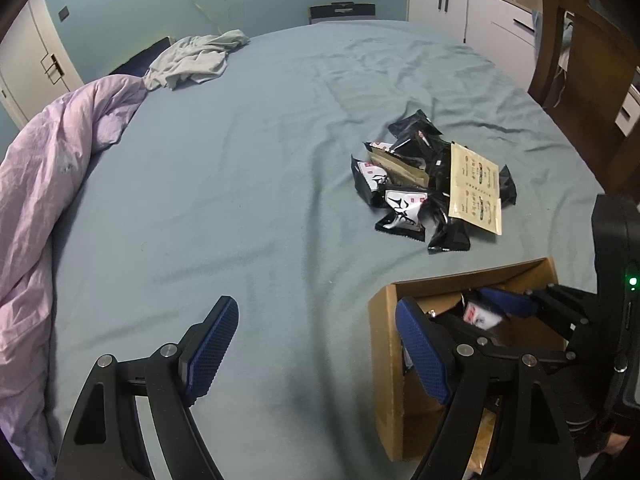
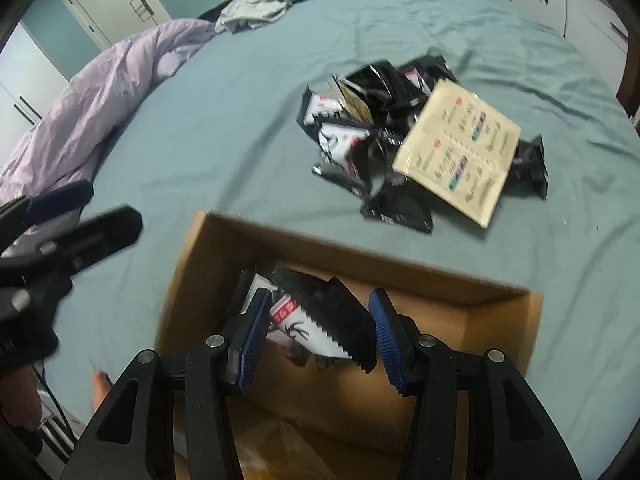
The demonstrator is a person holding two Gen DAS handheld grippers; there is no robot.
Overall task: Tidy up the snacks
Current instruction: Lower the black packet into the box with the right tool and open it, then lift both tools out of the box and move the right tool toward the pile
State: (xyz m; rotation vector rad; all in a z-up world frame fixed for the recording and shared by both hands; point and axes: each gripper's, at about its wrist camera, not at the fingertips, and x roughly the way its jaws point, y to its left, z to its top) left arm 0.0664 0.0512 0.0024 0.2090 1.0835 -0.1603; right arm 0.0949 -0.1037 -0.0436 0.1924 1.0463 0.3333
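Cardboard box (image 2: 500, 300) partly cut off; right gripper (image 2: 316, 332) clamps black packet (image 2: 332, 312); left gripper (image 1: 316, 344) wide, empty.

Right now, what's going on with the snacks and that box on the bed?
A person holds a claw in each hand over a bed. The right claw grips a black-and-white snack packet over the open cardboard box, which already holds some packets. The left claw is open and empty beside the box. A pile of black packets with a beige sachet sheet on it waits on the blue-green sheet.
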